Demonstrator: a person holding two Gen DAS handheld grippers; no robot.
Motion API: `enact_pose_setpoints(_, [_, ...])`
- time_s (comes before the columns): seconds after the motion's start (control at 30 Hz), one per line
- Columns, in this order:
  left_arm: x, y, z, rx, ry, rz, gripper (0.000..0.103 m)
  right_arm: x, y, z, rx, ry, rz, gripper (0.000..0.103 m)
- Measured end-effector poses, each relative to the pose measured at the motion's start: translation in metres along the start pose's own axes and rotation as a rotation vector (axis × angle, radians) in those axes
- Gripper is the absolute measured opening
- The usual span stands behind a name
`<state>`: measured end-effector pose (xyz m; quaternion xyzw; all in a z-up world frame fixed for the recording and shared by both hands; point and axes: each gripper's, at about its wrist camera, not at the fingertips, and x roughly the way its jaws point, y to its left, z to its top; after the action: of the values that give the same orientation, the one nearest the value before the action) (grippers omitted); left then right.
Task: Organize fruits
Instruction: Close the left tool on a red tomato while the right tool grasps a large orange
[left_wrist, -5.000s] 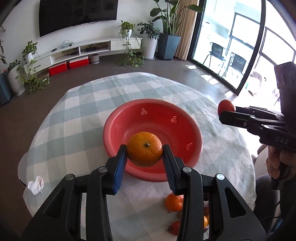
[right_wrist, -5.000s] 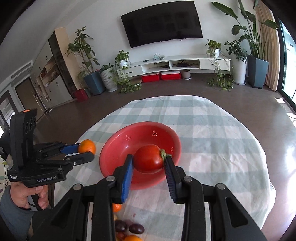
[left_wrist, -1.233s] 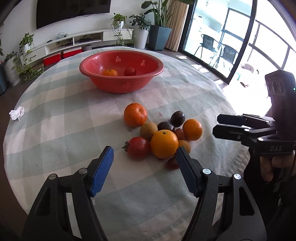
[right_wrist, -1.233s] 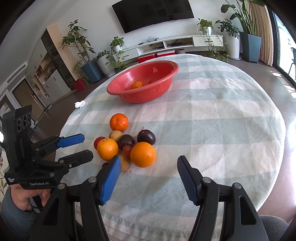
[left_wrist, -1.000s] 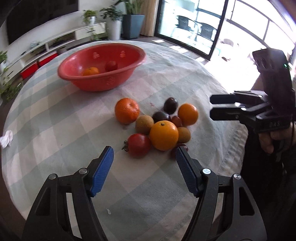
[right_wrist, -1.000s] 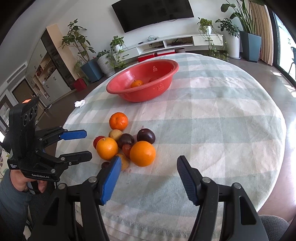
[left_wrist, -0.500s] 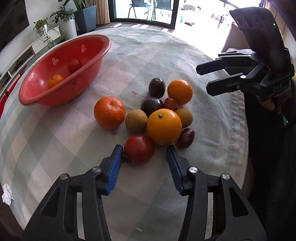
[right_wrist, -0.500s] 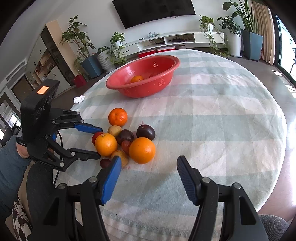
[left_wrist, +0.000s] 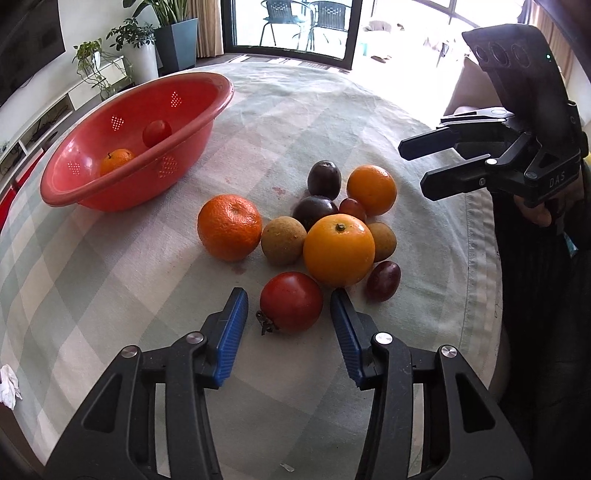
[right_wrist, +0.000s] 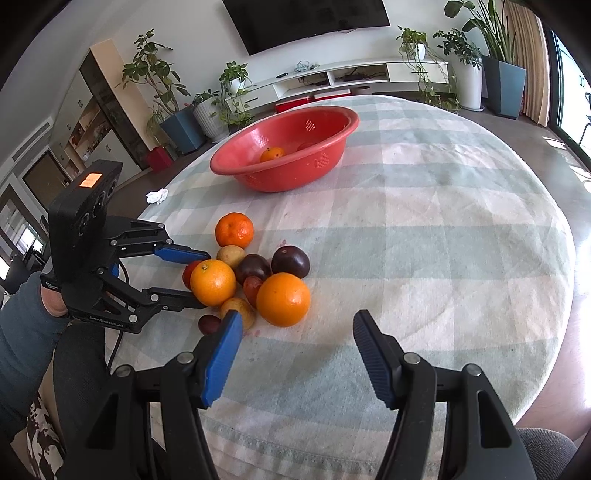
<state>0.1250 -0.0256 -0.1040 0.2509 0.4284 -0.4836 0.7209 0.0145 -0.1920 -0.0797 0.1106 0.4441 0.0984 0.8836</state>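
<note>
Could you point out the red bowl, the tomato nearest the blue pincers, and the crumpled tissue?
red bowl (left_wrist: 192, 122): left wrist view, inner wall.
tomato (left_wrist: 291, 302): left wrist view, middle of its skin.
crumpled tissue (right_wrist: 157, 196): right wrist view, its centre.

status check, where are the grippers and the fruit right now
Left gripper just closing round the tomato, pads not on it yet. Right gripper open, empty, near the pile. Basin holds two fruits. Orange crowds the tomato.
</note>
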Motion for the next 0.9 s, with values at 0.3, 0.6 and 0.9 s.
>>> enact_pose_setpoints(0.3, [-0.004,-0.008,-0.003,0.01,-0.015,0.015,0.03,0.0,0.0,0.0,0.0,0.003,-0.002,0.066])
enact_pose_setpoints(0.6, [-0.019,0.001,-0.013,-0.078,-0.063,0.035,0.03,0.007,0.005,0.006,-0.007,0.013,-0.008,0.064])
enact_pose_setpoints(0.9, [-0.034,0.0,-0.016,-0.106,-0.106,0.072,0.03,0.024,0.009,0.014,-0.025,0.042,-0.01,0.058])
